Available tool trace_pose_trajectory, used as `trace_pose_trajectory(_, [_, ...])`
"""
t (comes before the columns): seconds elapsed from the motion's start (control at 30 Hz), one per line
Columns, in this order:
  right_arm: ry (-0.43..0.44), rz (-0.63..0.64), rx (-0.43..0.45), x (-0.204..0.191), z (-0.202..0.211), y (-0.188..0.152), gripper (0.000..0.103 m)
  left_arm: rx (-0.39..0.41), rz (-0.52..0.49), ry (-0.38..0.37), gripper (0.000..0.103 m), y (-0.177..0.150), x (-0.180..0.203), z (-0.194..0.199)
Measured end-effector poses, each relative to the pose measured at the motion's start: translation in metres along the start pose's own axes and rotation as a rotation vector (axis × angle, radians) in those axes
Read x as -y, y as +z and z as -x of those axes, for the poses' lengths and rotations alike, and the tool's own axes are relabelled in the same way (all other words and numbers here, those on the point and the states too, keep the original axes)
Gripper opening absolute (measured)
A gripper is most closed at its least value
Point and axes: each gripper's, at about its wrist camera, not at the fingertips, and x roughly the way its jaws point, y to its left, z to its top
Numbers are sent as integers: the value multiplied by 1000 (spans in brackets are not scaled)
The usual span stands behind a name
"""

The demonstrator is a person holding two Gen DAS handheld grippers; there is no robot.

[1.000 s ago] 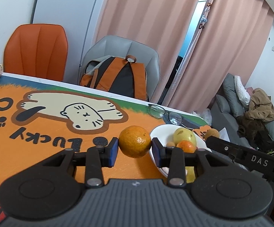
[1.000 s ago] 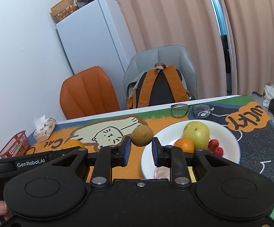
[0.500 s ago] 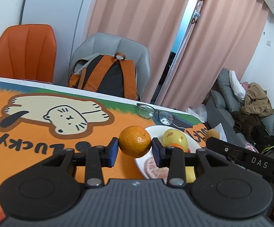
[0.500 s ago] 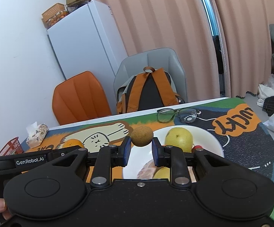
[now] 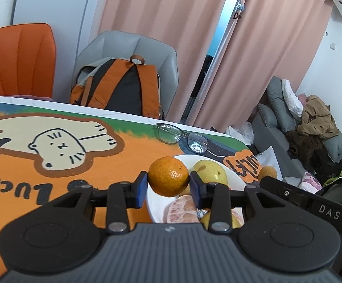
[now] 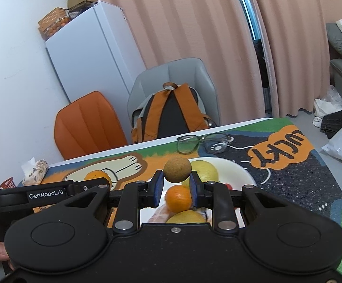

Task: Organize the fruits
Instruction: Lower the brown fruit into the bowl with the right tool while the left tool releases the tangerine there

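My left gripper point(image 5: 168, 185) is shut on an orange mandarin point(image 5: 168, 175), held above the near-left rim of the white plate point(image 5: 234, 176). On that plate lie a yellow pear point(image 5: 209, 171) and a peeled pomelo piece point(image 5: 182, 211). My right gripper point(image 6: 176, 184) is shut on a round brown fruit point(image 6: 177, 169) and hovers over the same plate point(image 6: 241, 172). Below it sit a small orange point(image 6: 178, 199), a yellow pear point(image 6: 206, 171) and another yellow fruit point(image 6: 187, 217). The left gripper's mandarin point(image 6: 97, 176) shows at the left of the right wrist view.
Glasses point(image 6: 203, 142) lie on the cat-print mat point(image 5: 53, 141) beyond the plate. A grey chair with an orange backpack point(image 5: 121, 89) and an orange chair point(image 5: 17, 59) stand behind the table. A tissue pack point(image 6: 35, 171) and red basket point(image 6: 7, 184) sit far left.
Both grippers have moved forward over the plate with their fruits still held. The plate and its fruit now sit closer, beneath the fingers.
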Motion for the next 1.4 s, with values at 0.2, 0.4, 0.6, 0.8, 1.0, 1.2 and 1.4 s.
trace_pose_trajectory(0.2, [-19, -17, -7, 14, -7, 0, 25, -19, -10, -8, 37, 1, 7, -20])
trace_pose_trajectory(0.4, [-42, -17, -17, 27, -7, -2, 25, -33, -14, -16, 38, 4, 15, -41])
trace_pose_trajectory(0.6, [-53, -35, -27, 37, -10, -5, 25, -13, -7, -11, 53, 6, 17, -38])
trace_pose_trajectory(0.8, [-32, -43, -36, 36, -16, -9, 25, -27, 7, 30, 53, -1, 6, -26])
trace_pose_trajectory(1.0, [-16, -47, -38, 32, -20, -9, 25, -39, 20, 60, 54, -12, -5, -11])
trace_pose_trajectory(1.2, [-12, -58, -40, 30, -20, -10, 25, -55, 30, 88, 60, -21, -17, 0])
trace_pose_trajectory(1.4, [-7, -50, -58, 23, -19, -15, 26, -57, 43, 114, 65, -27, -26, 13])
